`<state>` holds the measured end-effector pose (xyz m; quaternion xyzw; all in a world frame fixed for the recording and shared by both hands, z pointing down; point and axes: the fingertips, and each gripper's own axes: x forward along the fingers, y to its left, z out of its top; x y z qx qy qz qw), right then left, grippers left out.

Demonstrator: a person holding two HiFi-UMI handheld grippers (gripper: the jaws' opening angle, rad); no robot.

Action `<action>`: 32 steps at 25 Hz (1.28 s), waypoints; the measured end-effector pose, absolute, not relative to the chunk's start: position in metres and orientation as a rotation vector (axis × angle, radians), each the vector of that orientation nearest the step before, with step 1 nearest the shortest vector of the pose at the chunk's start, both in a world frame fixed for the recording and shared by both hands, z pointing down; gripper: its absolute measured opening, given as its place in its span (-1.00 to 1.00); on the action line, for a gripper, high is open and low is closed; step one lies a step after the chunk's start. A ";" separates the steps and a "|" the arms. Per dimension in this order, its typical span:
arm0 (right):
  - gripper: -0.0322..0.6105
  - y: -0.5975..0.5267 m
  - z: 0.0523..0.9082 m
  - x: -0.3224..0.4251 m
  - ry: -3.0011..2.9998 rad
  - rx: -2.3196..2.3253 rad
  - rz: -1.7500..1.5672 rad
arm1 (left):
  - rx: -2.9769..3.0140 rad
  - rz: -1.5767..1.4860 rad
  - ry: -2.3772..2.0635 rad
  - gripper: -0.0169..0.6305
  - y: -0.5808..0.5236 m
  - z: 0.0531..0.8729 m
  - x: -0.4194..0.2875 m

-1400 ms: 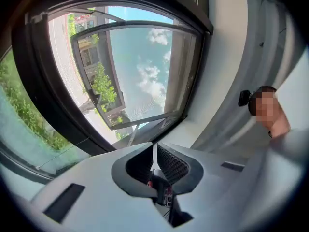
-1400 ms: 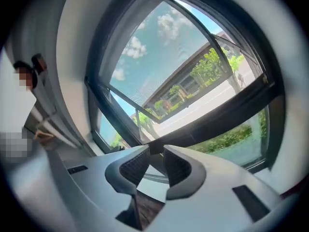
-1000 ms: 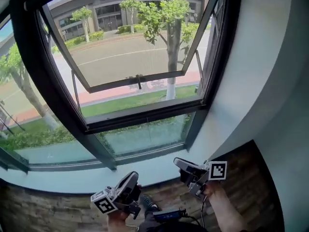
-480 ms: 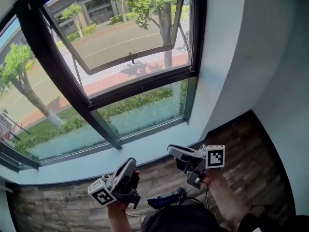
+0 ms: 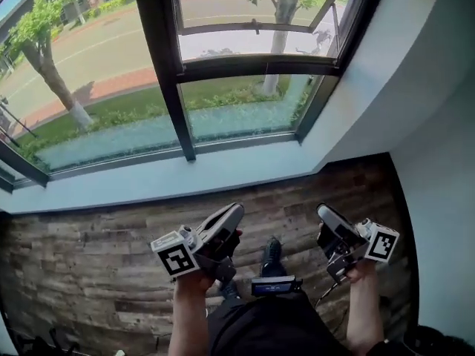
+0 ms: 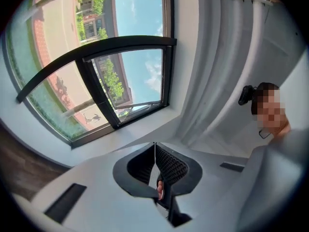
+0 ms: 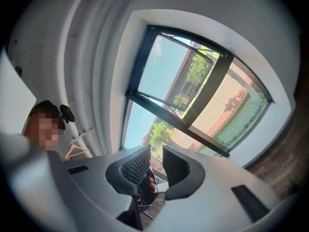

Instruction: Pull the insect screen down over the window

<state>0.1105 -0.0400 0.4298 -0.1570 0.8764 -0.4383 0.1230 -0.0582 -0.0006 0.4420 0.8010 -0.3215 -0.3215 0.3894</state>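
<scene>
Black frame, pale sill, brown planks

The window frame (image 5: pixel 169 73) is black, over a pale blue-white sill (image 5: pixel 185 178) and a white wall (image 5: pixel 438 162). The floor (image 5: pixel 82 258) shows brown, grey-streaked wood planks in a staggered pattern. Outside, the trees (image 5: pixel 41 24) and grass (image 5: pixel 111 117) are green, the path (image 5: pixel 104 87) brick-red and the road (image 5: pixel 96 47) pale grey. The left gripper (image 5: pixel 236 212) and right gripper (image 5: pixel 323 211) are light grey, with black fingers (image 6: pixel 171 166) bearing a fine grid texture. Their marker cubes (image 5: pixel 177 258) carry black-and-white squares.
</scene>
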 end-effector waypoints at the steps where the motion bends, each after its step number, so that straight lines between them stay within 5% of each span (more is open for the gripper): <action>1: -0.64 -0.031 0.431 0.111 2.564 -0.478 -1.291 | 2.015 -0.832 -0.811 -0.91 0.009 0.446 -0.061; 12: -0.64 0.021 0.387 0.118 2.564 -0.428 -1.215 | 2.057 -0.895 -0.840 -0.91 0.064 0.416 -0.056; 32: -0.77 0.116 0.442 0.282 2.398 -0.360 -1.295 | 2.143 -0.563 -0.870 -0.91 0.169 0.425 0.142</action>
